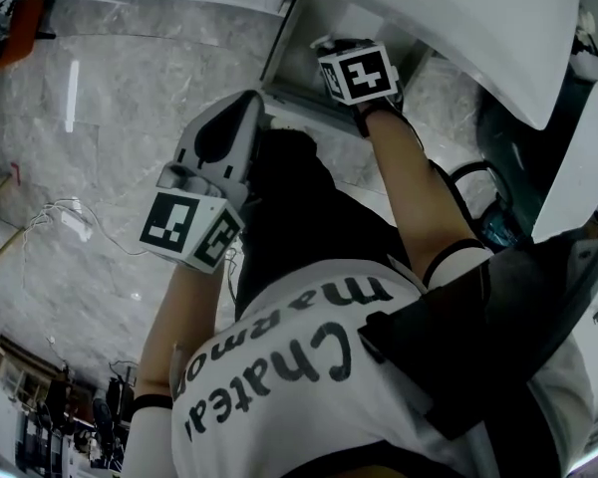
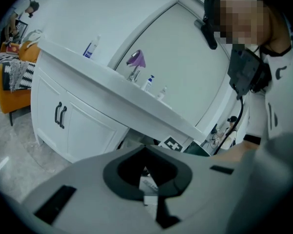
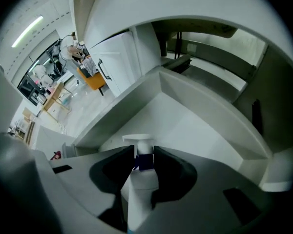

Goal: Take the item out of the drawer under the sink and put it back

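Observation:
In the right gripper view a white pump bottle [image 3: 139,182] with a blue collar stands upright in the white open drawer [image 3: 200,106] under the sink. My right gripper [image 3: 143,150] points steeply down into the drawer, its pads closed on the bottle's neck just under the pump head. The head view shows only that gripper's marker cube [image 1: 357,73] at the drawer's opening [image 1: 301,30]; the bottle is hidden there. My left gripper [image 1: 251,101] hangs outside, left of the drawer, jaws together with nothing held. In its own view its tips [image 2: 145,149] meet.
The white vanity [image 2: 63,116] has black-handled doors and a countertop with small bottles [image 2: 91,48] and a faucet [image 2: 136,60]. An orange chair [image 2: 12,84] stands at the far left. A cable [image 1: 72,217] lies on the marble floor [image 1: 110,108].

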A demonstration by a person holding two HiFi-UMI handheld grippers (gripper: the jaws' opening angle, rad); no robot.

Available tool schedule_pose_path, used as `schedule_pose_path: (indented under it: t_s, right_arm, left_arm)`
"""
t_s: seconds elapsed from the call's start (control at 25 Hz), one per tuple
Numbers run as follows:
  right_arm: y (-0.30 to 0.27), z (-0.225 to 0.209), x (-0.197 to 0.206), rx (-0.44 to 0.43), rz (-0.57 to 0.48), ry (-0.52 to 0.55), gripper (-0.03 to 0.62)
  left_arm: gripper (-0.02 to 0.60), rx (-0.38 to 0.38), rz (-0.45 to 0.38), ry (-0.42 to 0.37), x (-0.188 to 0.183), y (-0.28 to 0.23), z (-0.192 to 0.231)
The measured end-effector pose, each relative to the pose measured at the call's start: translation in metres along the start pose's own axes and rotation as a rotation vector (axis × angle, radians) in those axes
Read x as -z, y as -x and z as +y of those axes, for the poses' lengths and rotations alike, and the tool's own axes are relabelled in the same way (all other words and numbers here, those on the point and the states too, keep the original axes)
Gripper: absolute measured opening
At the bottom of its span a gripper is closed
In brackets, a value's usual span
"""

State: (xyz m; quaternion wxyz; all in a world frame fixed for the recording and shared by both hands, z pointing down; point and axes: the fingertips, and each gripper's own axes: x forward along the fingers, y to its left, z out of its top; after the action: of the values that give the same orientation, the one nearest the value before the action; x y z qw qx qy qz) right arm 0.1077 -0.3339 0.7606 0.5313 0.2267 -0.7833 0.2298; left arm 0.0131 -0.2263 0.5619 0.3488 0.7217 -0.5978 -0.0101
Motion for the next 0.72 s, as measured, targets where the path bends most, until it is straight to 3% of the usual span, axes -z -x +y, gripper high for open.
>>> schedule_pose_path:
  t_s: [0.28, 0.48, 0.72]
  right_arm:
    - [-0.012, -0.008, 0.006, 0.094, 0.052, 0.026, 0.136]
    - [-0.021, -0.013, -0.001, 0.123, 0.002, 0.091, 0.173]
    - [-0.02, -0.009, 0.002, 0.13, -0.008, 0.11, 0.155]
  left_arm:
    - [0.005, -0.026, -0.033, -0.027, -0.018, 0.016, 0.001]
    - [0.005, -0.054, -0.053, -0.049, -0.032, 0.035, 0.0]
    - [0.005, -0.084, -0.076, -0.074, -0.044, 0.056, -0.004]
